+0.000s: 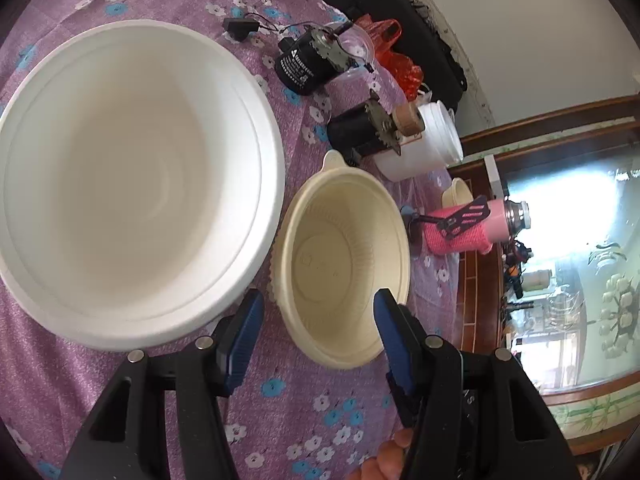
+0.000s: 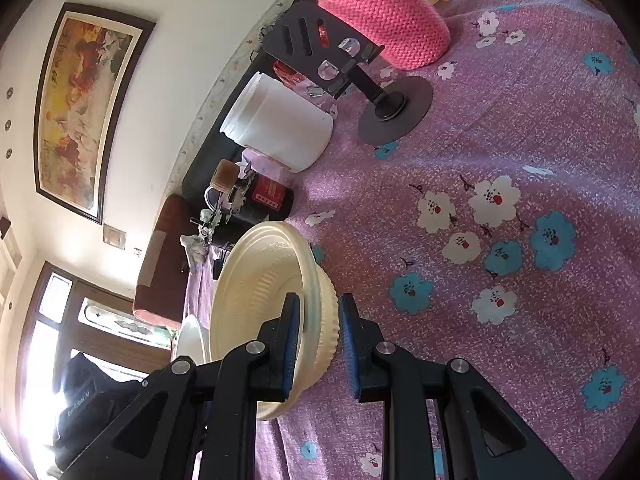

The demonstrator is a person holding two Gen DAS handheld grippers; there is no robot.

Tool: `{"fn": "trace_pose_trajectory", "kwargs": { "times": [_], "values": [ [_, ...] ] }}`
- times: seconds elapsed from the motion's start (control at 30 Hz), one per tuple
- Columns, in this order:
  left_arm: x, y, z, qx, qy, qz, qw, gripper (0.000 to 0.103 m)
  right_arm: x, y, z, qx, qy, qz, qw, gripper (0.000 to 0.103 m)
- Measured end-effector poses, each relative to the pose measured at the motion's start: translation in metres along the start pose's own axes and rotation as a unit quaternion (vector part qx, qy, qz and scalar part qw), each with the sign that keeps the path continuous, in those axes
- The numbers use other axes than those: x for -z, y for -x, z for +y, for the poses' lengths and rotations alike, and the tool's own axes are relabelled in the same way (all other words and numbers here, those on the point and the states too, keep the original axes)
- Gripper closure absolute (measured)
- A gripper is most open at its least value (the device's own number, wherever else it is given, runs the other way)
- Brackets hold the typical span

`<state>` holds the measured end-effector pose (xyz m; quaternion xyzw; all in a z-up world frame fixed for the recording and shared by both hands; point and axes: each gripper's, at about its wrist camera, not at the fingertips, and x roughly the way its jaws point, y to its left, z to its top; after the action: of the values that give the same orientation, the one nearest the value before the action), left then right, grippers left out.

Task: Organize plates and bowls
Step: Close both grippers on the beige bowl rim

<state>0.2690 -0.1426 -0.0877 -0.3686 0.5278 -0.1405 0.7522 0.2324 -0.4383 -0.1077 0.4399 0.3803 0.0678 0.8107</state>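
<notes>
Left gripper (image 1: 318,322) held low with jaws spread wide — nothing between them. Right gripper (image 2: 318,334) tilted, jaws drawn close, straddling a rim — contact on one side only.

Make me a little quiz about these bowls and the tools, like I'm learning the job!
1. True or false: the left tool is gripping the big white bowl.
2. What colour is the knitted sleeve on the bottle? A) pink B) green C) black
3. The right tool has one finger inside a bowl and one outside. Which bowl is it?

Key
1. False. Its jaws are open and hold nothing; the white bowl sits off to one side.
2. A
3. The cream bowl. The fingers straddle its wall.
</notes>
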Motion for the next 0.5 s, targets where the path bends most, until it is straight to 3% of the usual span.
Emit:
{"fn": "trace_pose_trajectory", "kwargs": {
  "times": [0.17, 0.5],
  "values": [
    [0.0004, -0.0023, -0.0013, -0.001, -0.006, -0.007, 1.0000, 0.049, -0.0003, -0.0003, 0.0005, 0.000, 0.001, 0.000, 1.000, 0.081],
    [-0.0022, -0.0100, 0.0009, -0.004, -0.018, -0.014, 0.9997, 0.075, 0.0010, -0.0028, 0.0005, 0.003, 0.003, 0.004, 1.000, 0.084]
  ]
}}
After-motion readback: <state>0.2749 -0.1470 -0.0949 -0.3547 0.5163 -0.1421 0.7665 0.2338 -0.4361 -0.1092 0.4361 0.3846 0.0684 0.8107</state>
